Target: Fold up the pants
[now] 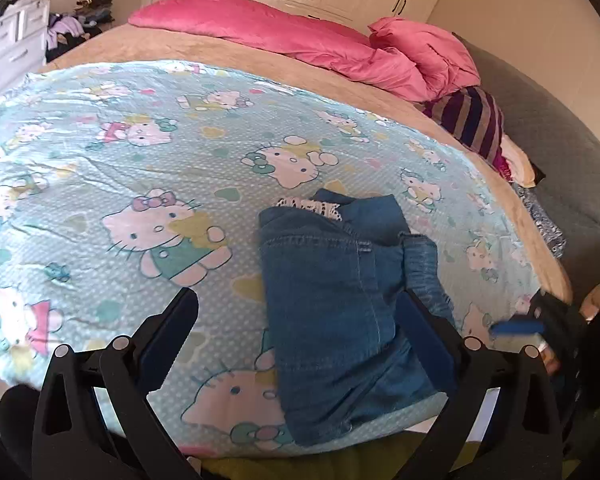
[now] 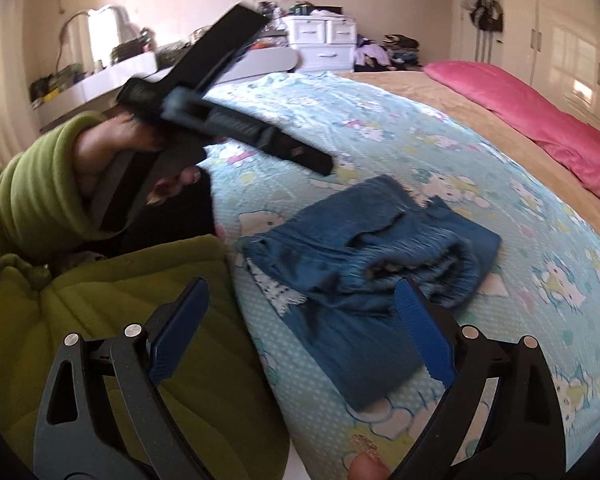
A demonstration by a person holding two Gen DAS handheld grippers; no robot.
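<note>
Blue denim pants [image 1: 340, 304] lie folded into a compact bundle on a light blue cartoon-cat sheet [image 1: 140, 152] near the bed's front edge. They also show in the right wrist view [image 2: 364, 264], with frayed hems and a white lace patch. My left gripper [image 1: 300, 312] is open and empty, held above the bundle, its right finger over the denim. It also shows in the right wrist view [image 2: 300, 152], raised in a hand. My right gripper [image 2: 304, 300] is open and empty, just above the bundle's near edge. Part of it shows at the right of the left wrist view [image 1: 520, 326].
A pink duvet [image 1: 308, 36] and a striped garment [image 1: 472, 124] lie at the far side of the bed. A white drawer unit [image 2: 324, 40] and a dressing table [image 2: 96, 80] stand beyond it. The person's green sleeve [image 2: 40, 184] is at the left.
</note>
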